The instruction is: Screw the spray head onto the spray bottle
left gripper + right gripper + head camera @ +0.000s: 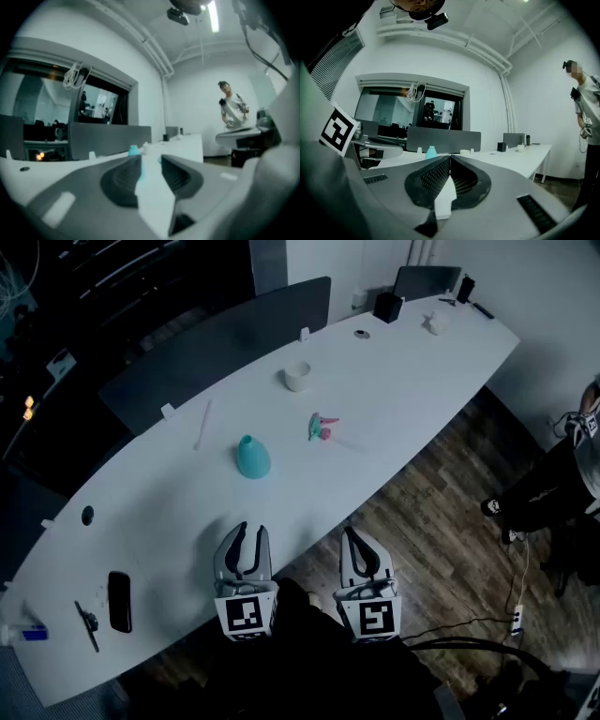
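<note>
both grippers sit at the near edge of the bench (403,381), well short of the work. my left gripper (246,532) has its jaws a little apart with nothing between them; through the gap its own view only shows bench top and the far-off teal bottle. my right gripper (354,540) has its jaws pressed together at the tips, empty.

the spray bottle (253,457) stands upright near the middle of the bench, ahead of the left gripper, wide at the base and narrowing to a neck that points straight up, so its long axis is vertical. the spray head (322,427) lies on its side just to the bottle's right, apart from it, with the pink part toward the right of the head view and the teal part toward the bottle. which way its collar faces is too small for me to tell.

i judge both to be light plastic. the bottle looks empty, smooth and likely to slide or tip if nudged, so i would clamp it low on the broad body with the left jaws. the head is stiff but awkwardly shaped; i would take it across the teal body, clear of the trigger, and stand it upright over the neck.
</note>
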A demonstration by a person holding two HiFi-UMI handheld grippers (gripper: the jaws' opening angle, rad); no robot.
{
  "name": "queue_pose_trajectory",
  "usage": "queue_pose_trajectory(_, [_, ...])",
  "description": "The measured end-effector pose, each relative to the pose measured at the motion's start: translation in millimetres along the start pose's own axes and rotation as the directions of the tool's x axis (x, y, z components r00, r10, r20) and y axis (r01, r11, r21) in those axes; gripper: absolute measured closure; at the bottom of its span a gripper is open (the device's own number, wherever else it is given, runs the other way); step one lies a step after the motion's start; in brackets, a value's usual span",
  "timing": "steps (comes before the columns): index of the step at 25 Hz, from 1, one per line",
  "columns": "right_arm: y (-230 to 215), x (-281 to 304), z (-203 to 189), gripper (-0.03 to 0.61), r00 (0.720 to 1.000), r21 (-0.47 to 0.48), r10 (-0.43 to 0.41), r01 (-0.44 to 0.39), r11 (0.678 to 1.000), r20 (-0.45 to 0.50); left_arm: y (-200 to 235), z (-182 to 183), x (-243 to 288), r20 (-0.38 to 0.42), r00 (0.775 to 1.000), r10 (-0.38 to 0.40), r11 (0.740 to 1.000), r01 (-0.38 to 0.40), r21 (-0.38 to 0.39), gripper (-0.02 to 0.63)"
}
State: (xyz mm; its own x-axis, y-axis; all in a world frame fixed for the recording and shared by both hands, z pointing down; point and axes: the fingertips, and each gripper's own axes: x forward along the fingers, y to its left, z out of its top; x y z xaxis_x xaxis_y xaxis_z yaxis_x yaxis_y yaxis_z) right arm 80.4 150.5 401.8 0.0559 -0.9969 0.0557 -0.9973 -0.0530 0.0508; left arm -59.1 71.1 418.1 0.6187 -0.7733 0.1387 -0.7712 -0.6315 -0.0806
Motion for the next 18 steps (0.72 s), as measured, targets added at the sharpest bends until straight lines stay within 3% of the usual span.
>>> queue_pose_trajectory(1, [-1.1, 3.4, -2.7, 0.572, 1.000, 0.000, -0.003, 0.003, 1.000, -0.008, 5.2, -7.4, 12.4, -0.023, 1.000, -0.018, 1.000, 0.018, -0.007, 0.449])
queue_pose_trajectory(4, [-2.9, 14.4, -13.0, 0.572, 0.999, -0.008, -0.002, 0.002, 1.000, -0.038, 23.9, -28.3, 52.7, -0.084, 0.995, -0.052, 0.998, 0.049, -0.042, 0.307])
queue_pose_trajectory(8, [-5.3, 41.6, -36.0, 0.572, 0.993, -0.008, 0.010, -0.011, 1.000, -0.121, 49.8, -53.0, 119.0, -0.159, 0.984, -0.079, 0.997, 0.076, -0.027, 0.197])
queue_pose_trajectory(12, [-20.3, 92.5, -36.2, 0.572, 0.986, -0.034, 0.015, -0.021, 0.999, -0.167, 58.4, -62.3, 173.7, -0.206, 0.962, -0.177, 0.984, 0.176, -0.025, 0.189])
queue_pose_trajectory(18, [-37.9, 156.4, -27.8, 0.572, 0.984, -0.094, 0.011, -0.028, 0.995, -0.180, 48.4, -69.6, 210.0, -0.194, 0.938, -0.287, 0.957, 0.272, -0.097, 0.189])
